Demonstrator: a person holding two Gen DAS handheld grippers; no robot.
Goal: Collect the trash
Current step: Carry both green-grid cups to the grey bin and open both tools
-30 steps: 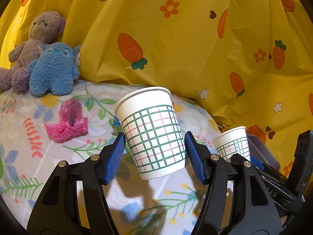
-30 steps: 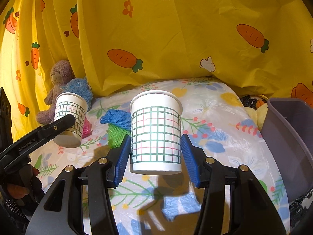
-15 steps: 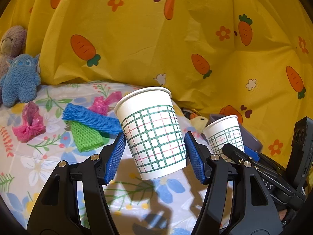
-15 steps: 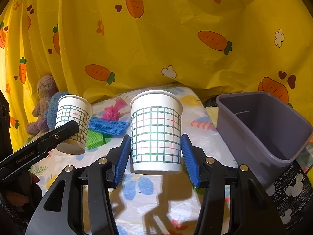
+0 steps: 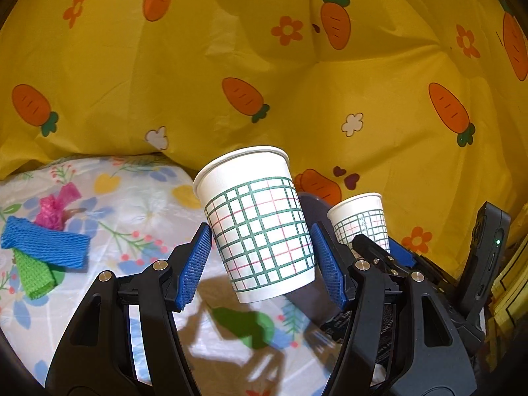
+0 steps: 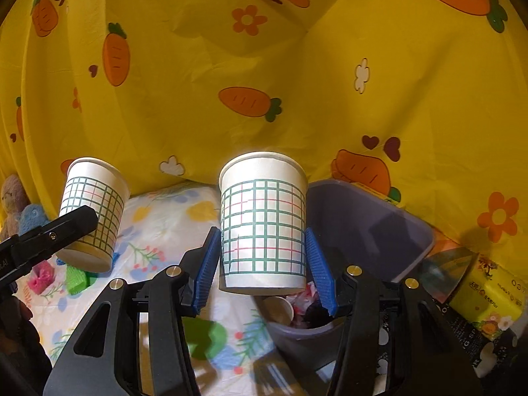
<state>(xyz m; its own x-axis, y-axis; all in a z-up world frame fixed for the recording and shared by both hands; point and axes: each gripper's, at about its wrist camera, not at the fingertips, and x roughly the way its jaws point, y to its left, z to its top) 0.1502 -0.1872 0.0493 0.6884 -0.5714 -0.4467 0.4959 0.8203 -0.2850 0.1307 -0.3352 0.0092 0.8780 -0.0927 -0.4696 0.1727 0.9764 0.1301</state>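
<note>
Paper cup, left wrist view: the left gripper (image 5: 260,260) pinches a checked paper cup (image 5: 257,221) above the floral tablecloth (image 5: 138,204).
Right wrist view: the right gripper (image 6: 264,264) clamps a second checked cup (image 6: 264,221) over the grey bin (image 6: 373,227), trash inside.

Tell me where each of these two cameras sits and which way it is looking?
Left wrist: sits on the left gripper, looks along its fingers at its checked cup, table and yellow curtain; the right gripper shows at right.
Right wrist: sits on the right gripper, looks at its own cup above the grey bin; the left gripper shows at left.
Shared: both cups, curtain, floral tablecloth.
</note>
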